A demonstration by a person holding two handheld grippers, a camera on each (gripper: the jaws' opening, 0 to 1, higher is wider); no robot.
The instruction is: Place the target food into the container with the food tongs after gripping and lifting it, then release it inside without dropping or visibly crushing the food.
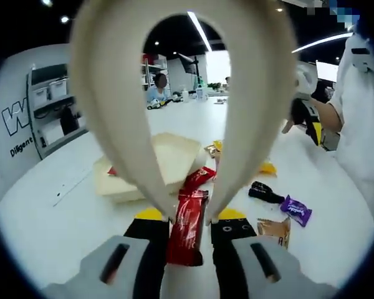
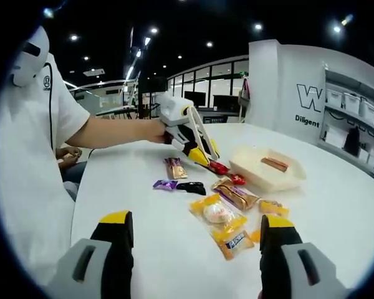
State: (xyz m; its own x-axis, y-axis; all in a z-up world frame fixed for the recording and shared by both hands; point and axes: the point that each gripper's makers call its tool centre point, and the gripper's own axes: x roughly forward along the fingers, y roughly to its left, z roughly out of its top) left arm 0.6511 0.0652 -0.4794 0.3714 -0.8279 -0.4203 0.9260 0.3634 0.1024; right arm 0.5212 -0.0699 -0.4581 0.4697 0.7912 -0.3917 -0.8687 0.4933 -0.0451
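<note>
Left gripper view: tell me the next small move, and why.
Probably lift the tongs straight up: their tips already pinch the red packet, which seems to lie on the table, and the tray sits just beyond.

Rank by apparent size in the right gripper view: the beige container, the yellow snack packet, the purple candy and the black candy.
1. beige container
2. yellow snack packet, though it lies nearer the camera
3. purple candy and black candy look alike, too close to rank.

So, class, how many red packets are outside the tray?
2: one packet pinched in the tongs, another just beyond, beside the tray. More may hide behind the tongs.
</note>
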